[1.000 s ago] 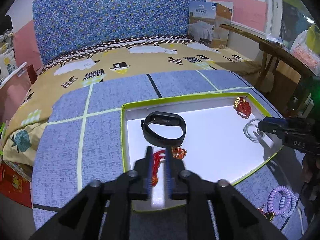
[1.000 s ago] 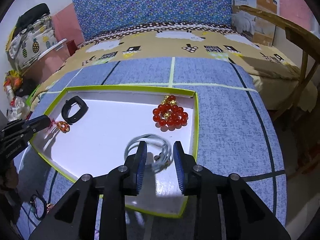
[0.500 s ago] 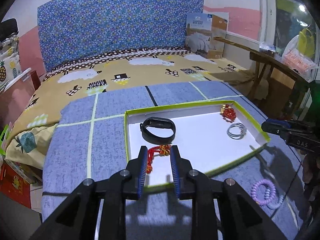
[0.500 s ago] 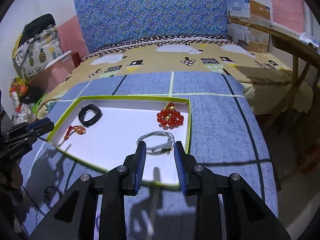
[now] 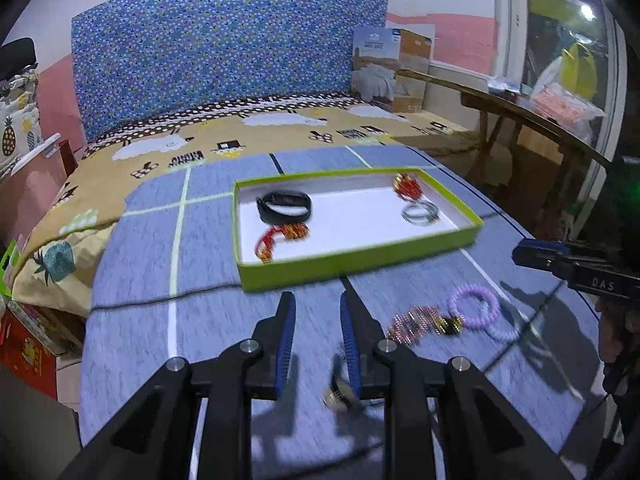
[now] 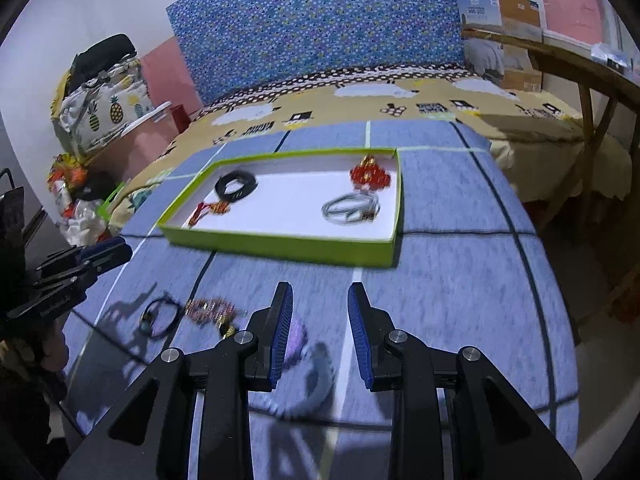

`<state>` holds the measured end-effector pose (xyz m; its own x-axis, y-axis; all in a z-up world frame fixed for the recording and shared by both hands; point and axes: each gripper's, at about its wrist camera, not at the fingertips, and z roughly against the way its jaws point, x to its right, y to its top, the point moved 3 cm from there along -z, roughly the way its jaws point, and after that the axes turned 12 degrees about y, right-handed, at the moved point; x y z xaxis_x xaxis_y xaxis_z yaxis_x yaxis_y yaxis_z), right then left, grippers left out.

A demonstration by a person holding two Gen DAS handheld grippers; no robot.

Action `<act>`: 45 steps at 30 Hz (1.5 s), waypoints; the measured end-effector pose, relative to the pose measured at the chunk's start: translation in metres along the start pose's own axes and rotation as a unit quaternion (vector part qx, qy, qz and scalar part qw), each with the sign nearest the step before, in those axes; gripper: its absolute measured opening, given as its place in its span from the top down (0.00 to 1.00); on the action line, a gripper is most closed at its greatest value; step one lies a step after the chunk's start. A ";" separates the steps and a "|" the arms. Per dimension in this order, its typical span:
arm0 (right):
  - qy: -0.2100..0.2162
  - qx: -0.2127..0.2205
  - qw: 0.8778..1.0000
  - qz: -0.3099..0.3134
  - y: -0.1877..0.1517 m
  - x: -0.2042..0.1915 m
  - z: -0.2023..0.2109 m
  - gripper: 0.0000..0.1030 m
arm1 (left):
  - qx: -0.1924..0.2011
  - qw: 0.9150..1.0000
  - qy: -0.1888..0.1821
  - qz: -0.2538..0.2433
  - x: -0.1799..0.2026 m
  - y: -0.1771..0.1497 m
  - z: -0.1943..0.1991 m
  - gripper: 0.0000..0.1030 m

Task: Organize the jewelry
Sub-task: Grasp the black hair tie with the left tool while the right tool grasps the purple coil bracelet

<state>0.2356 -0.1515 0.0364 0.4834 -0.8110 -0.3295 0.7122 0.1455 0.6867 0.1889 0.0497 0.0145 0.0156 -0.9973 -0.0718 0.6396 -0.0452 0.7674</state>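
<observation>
the pink beaded bracelet [image 5: 416, 322] and purple coil band [image 5: 474, 306] lie loose on the blue blanket [image 5: 160, 264], just ahead and to the right of the left gripper [image 5: 318, 306], whose jaws have just been opening and now stand half apart with nothing between them. the right gripper [image 6: 320, 298] is likewise half open and empty, the coil band partly under its left finger. ahead of both sits the green tray [image 6: 280, 246], already holding four pieces. the risk, i think: on soft cloth a closing pad could pinch fabric, or snag two tangled pieces together.
</observation>
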 end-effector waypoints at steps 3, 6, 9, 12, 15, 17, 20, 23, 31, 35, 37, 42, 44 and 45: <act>0.006 -0.002 1.000 -0.006 -0.010 -0.004 0.004 0.71 | -0.005 1.000 -0.013 0.003 0.006 -0.010 0.007 0.77; 0.012 -0.004 1.000 -0.011 -0.017 -0.006 0.005 0.71 | -0.009 1.000 -0.023 0.003 0.010 -0.019 0.012 0.77; 0.013 -0.008 1.000 -0.011 -0.021 -0.008 0.003 0.71 | -0.013 0.999 -0.031 0.003 0.014 -0.024 0.014 0.77; 0.018 -0.014 1.000 -0.012 -0.025 -0.010 0.000 0.71 | -0.019 0.999 -0.039 -0.005 0.021 -0.028 0.013 0.77; 0.020 -0.019 1.000 -0.011 -0.026 -0.012 -0.005 0.71 | -0.023 0.999 -0.045 -0.018 0.029 -0.030 0.011 0.75; 0.021 -0.024 0.999 -0.012 -0.026 -0.013 -0.009 0.72 | -0.026 0.998 -0.049 -0.025 0.034 -0.031 0.009 0.72; 0.022 -0.034 0.999 -0.016 -0.027 -0.011 -0.017 0.72 | -0.033 0.998 -0.051 -0.035 0.040 -0.034 0.005 0.72; 0.021 -0.047 0.998 -0.021 -0.030 -0.010 -0.027 0.72 | -0.044 0.997 -0.048 -0.044 0.045 -0.038 -0.002 0.72; 0.009 -0.056 0.998 -0.010 -0.024 -0.009 -0.036 0.72 | -0.066 0.995 -0.027 -0.065 0.054 -0.044 -0.014 0.72; -0.009 -0.076 0.997 0.007 -0.023 -0.010 -0.045 0.77 | -0.069 0.995 -0.019 -0.071 0.055 -0.045 -0.016 0.76; -0.017 -0.084 0.996 0.019 -0.023 -0.012 -0.048 0.84 | -0.069 0.995 -0.017 -0.073 0.055 -0.046 -0.016 0.84; -0.031 -0.092 0.994 0.053 -0.024 -0.019 -0.049 0.91 | -0.067 0.995 -0.022 -0.071 0.054 -0.045 -0.015 0.96; -0.032 -0.089 0.994 0.057 -0.025 -0.021 -0.048 0.91 | -0.063 0.995 -0.022 -0.067 0.053 -0.045 -0.013 0.98; -0.030 -0.085 0.994 0.055 -0.026 -0.021 -0.046 0.91 | -0.060 0.996 -0.022 -0.065 0.052 -0.044 -0.013 0.98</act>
<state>0.2305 -0.1120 -0.0041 0.5359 -0.8163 -0.2156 0.7343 0.3247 0.5961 0.1712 0.0006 -0.0313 -0.1056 -0.9851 -0.1356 0.7214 -0.1697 0.6714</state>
